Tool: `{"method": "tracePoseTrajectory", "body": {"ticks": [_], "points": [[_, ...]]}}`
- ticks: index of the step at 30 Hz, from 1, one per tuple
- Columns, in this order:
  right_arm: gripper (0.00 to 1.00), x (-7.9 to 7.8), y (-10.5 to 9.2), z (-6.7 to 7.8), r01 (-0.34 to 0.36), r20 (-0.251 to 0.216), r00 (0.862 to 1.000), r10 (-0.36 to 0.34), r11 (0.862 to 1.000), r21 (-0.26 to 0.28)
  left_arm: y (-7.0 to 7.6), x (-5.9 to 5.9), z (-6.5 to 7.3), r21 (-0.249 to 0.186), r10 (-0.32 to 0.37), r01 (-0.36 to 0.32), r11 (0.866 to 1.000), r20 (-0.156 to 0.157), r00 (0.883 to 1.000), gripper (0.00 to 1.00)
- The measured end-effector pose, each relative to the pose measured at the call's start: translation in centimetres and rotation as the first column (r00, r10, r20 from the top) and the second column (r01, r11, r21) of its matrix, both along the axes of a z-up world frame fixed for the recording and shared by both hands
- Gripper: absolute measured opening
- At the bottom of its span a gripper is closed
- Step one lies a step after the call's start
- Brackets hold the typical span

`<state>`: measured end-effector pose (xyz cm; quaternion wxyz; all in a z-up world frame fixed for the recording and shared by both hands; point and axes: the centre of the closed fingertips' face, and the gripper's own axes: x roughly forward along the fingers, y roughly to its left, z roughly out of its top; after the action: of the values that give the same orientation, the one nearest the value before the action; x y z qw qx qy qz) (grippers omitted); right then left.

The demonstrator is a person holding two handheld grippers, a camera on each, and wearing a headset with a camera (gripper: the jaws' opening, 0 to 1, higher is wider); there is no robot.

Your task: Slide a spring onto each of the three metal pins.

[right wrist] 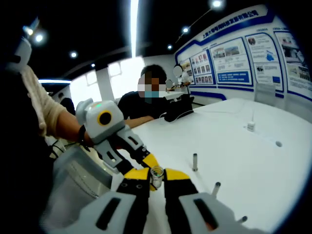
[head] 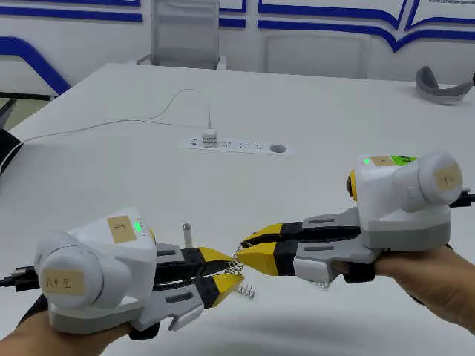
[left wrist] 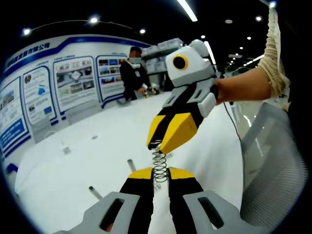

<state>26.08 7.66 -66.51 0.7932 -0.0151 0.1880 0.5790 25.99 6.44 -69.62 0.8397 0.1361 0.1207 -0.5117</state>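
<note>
A thin steel spring point(head: 236, 263) point(left wrist: 158, 161) point(right wrist: 156, 171) hangs in the air between both grippers, just above the white table point(head: 297, 185). My left gripper point(head: 234, 272) point(left wrist: 160, 174) is shut on one end of it. My right gripper point(head: 242, 251) point(right wrist: 156, 176) is shut on the other end, and it reaches in from above in the left gripper view point(left wrist: 159, 145). One upright metal pin point(head: 188, 236) stands behind the left jaws. The right gripper view has three pins point(right wrist: 195, 161) point(right wrist: 216, 187) point(right wrist: 242, 219) just beyond the jaws. A loose spring point(head: 246, 291) lies on the table below the jaws.
A white power strip point(head: 237, 144) with a plug point(head: 208, 137) and cable lies mid-table. A grey chair point(head: 185, 33) stands at the far edge, and a grey curved band point(head: 443, 85) lies at the far right. One person point(right wrist: 146, 105) sits nearby; another point(left wrist: 131, 73) stands further off.
</note>
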Motion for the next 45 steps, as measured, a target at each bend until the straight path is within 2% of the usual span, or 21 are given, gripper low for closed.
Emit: {"method": "tracePoseTrajectory", "body": {"ticks": [6, 12, 20, 21, 24, 27, 32, 36, 40, 45], "points": [[0.12, 0.1, 0.7, 0.0, -0.011, 0.030, 0.999, 0.012, 1.000, -0.018, 0.2, 0.1, -0.1, -0.009, 0.013, -0.013, 1.000, -0.009, 1.000, 0.10], [0.12, 0.2, 1.1, -0.4, -0.012, 0.068, 0.998, 0.017, 0.997, -0.074, 0.6, 0.2, -0.4, -0.011, 0.034, -0.034, 0.999, -0.017, 0.999, 0.10], [0.11, 0.8, 1.2, -0.4, 0.001, 0.087, 0.996, 0.007, 0.996, -0.090, 0.9, 0.6, -0.4, -0.027, 0.060, -0.060, 0.998, -0.026, 0.998, 0.12], [0.11, 0.9, 1.1, -0.4, 0.003, 0.085, 0.996, 0.004, 0.996, -0.089, 0.9, 0.7, -0.4, -0.028, 0.064, -0.065, 0.997, -0.025, 0.998, 0.14], [0.11, 1.2, 1.0, -0.3, 0.009, 0.077, 0.997, -0.002, 0.996, -0.087, 1.2, 0.7, -0.6, -0.038, 0.075, -0.077, 0.996, -0.048, 0.996, 0.21], [0.11, 1.5, 1.0, -0.1, 0.015, 0.081, 0.997, -0.007, 0.996, -0.088, 1.8, 0.8, -1.1, -0.043, 0.095, -0.098, 0.994, -0.057, 0.994, 0.24], [0.11, 2.6, 1.0, 0.4, 0.032, 0.091, 0.996, -0.024, 0.996, -0.083, 3.2, 1.0, -1.8, -0.056, 0.134, -0.139, 0.989, -0.080, 0.988, 0.30], [0.11, 3.7, 1.3, 0.8, 0.055, 0.111, 0.993, -0.046, 0.995, -0.082, 4.4, 1.0, -2.3, -0.054, 0.161, -0.166, 0.985, -0.086, 0.983, 0.36], [0.11, 5.0, 2.1, 1.1, 0.072, 0.138, 0.989, -0.060, 0.994, -0.083, 5.6, 1.1, -2.6, -0.056, 0.196, -0.202, 0.978, -0.095, 0.976, 0.40], [0.11, 6.8, 3.3, 1.4, 0.101, 0.168, 0.982, -0.087, 0.992, -0.079, 6.4, 1.0, -2.7, -0.065, 0.226, -0.233, 0.970, -0.095, 0.969, 0.47]]}}
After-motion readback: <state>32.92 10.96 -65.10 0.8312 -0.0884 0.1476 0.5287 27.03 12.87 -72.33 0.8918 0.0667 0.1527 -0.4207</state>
